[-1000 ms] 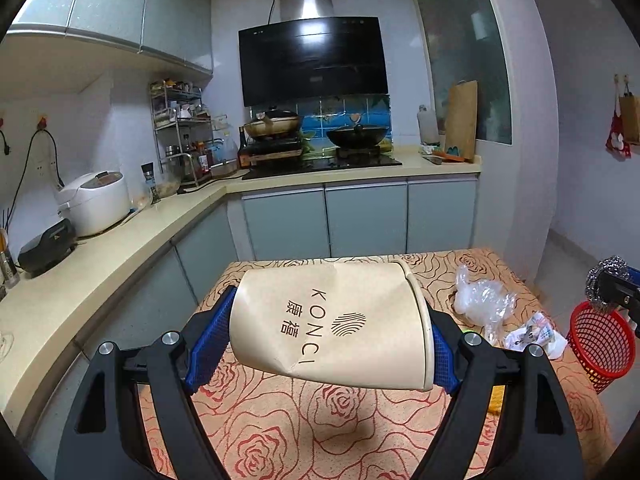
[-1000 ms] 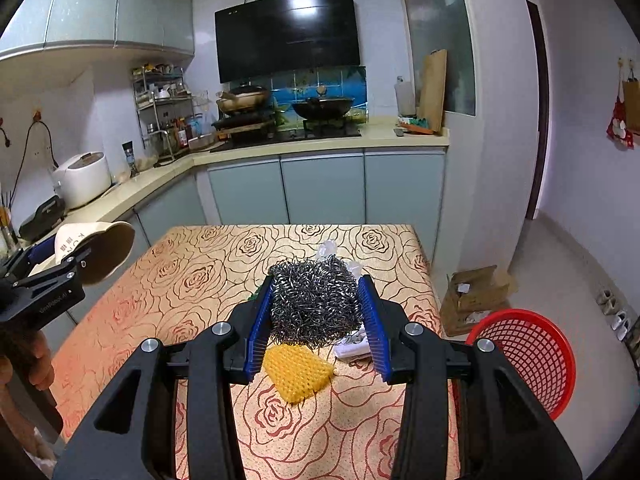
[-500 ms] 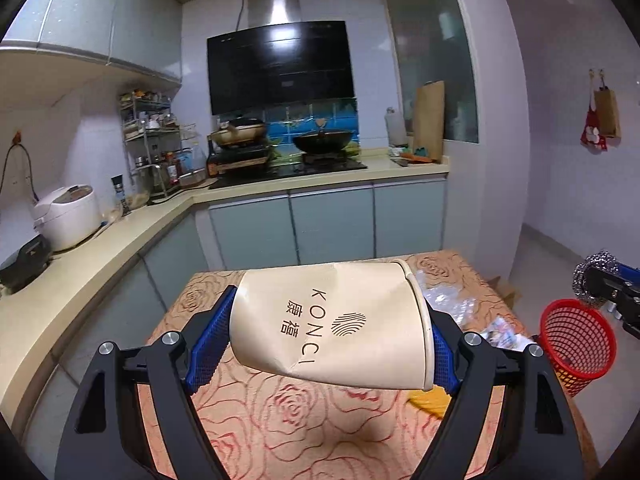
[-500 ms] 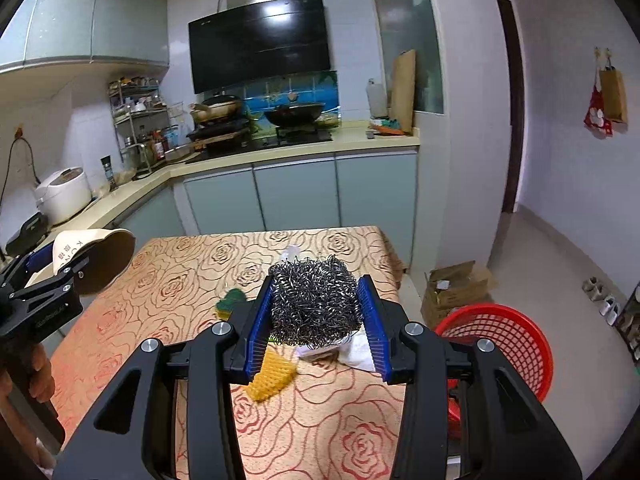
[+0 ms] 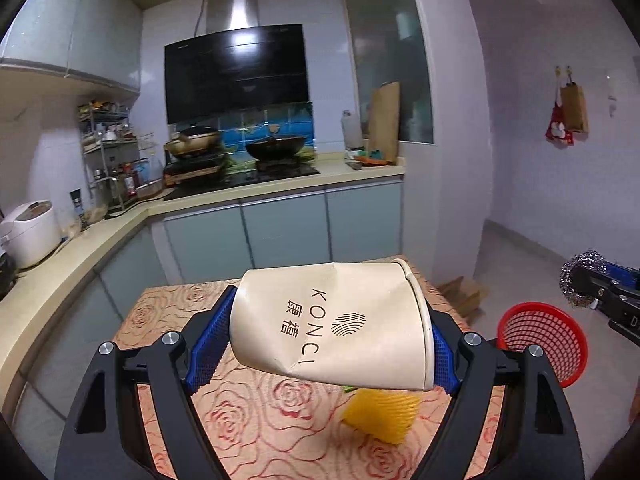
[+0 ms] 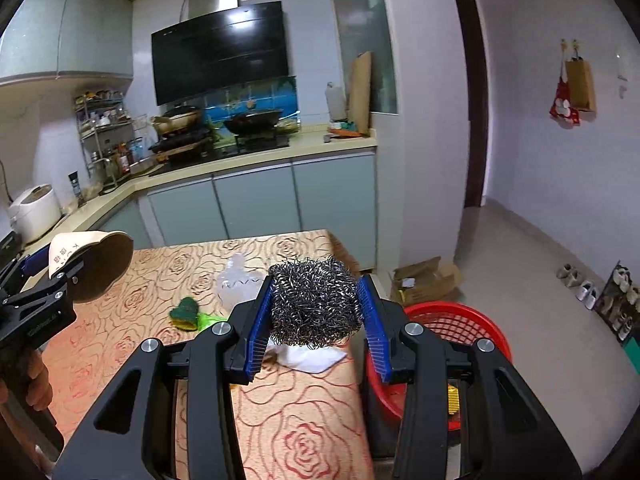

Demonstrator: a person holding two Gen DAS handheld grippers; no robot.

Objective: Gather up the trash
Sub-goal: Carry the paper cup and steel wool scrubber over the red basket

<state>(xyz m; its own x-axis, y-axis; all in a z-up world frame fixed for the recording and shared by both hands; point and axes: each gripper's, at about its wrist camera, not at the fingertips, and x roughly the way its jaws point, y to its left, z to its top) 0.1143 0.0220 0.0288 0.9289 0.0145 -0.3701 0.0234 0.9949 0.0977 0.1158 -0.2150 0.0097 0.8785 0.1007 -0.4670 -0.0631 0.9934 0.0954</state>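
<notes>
Both tongs loaded: left tongs (image 5: 320, 344) squeezing a dented paper cup (image 5: 332, 324) sideways, right tongs (image 6: 316, 320) clamping a steel scrubber (image 6: 314, 304). Red basket (image 6: 472, 320) sits on the floor right of the surface (image 6: 280, 420), nearer my right hand.

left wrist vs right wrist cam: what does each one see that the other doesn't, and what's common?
Left wrist only: the paper cup's printed side, dented, clamped sideways in the left gripper; a yellow foam net on the table.

Right wrist only: the steel wool up close in the right gripper; a green scrap, clear plastic and white paper on the table; shoes by the wall.

Both: the rose-patterned tablecloth, the red basket on the floor off the table's right edge, a cardboard box, the stove and range hood.
</notes>
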